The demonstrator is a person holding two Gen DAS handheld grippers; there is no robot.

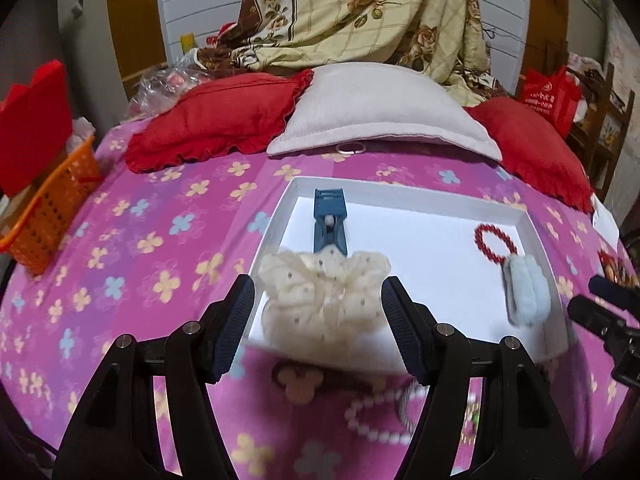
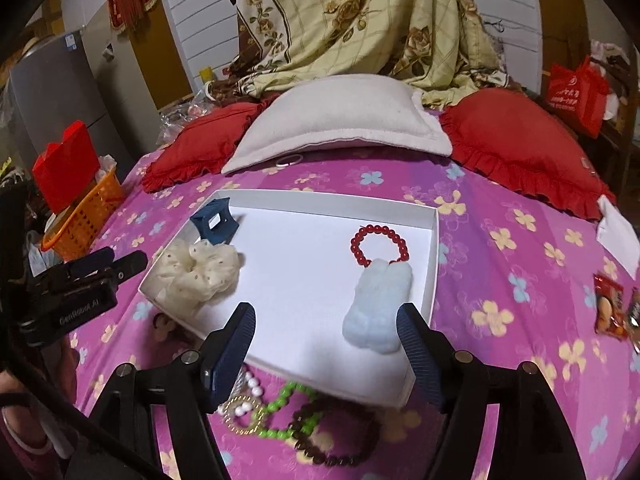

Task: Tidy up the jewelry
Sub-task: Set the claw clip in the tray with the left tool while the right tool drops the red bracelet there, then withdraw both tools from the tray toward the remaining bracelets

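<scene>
Both the left gripper and right gripper hang with jaws apart and empty over the white tray, which holds scrunchie, claw clip, red bracelet and blue fluffy clip; next, I judge, a reach toward six o'clock for the green beads outside the tray.

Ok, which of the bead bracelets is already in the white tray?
The red bracelet, lying beside the pale blue fluffy piece. The green, dark brown and white ones lie outside on the bedspread.
</scene>
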